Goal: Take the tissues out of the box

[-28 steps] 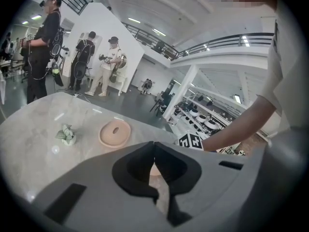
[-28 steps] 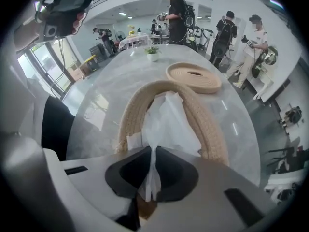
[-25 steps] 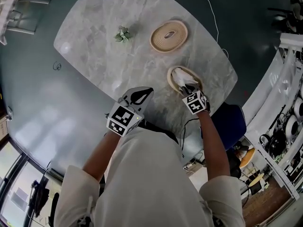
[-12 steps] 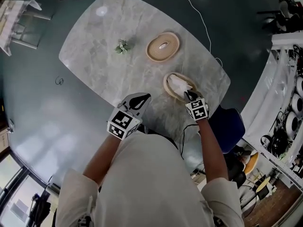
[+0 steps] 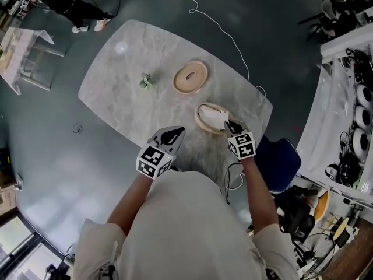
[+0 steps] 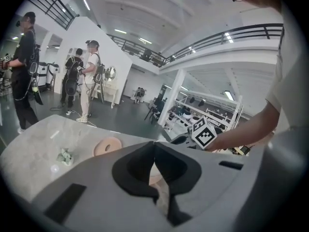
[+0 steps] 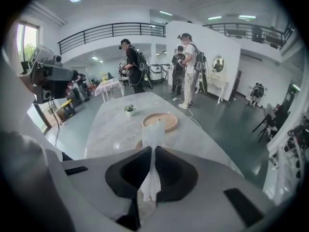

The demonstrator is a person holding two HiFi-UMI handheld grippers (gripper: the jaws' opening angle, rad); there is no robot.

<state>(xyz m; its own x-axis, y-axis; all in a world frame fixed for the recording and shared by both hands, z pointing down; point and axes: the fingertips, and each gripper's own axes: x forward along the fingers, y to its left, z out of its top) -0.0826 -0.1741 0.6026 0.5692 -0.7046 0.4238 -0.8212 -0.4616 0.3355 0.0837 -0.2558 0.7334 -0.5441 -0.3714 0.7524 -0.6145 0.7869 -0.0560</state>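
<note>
Just above the round box (image 5: 202, 126), our right gripper (image 5: 231, 126) pinches a tissue (image 5: 213, 119) mid-pull; our left gripper (image 5: 171, 136) is closed, empty. Next we should lift until it comes free.

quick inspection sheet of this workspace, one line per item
surface: marble table, holding three things
job's things: round tissue box near the person's edge; white tissue stretched from it to the right tool
clutter: round wooden lid; small plant
tools: right tool shut on the tissue; left tool shut, empty
cables: white cable on the floor, reaching the table's far edge
surroundings: blue chair; people standing; shelves
</note>
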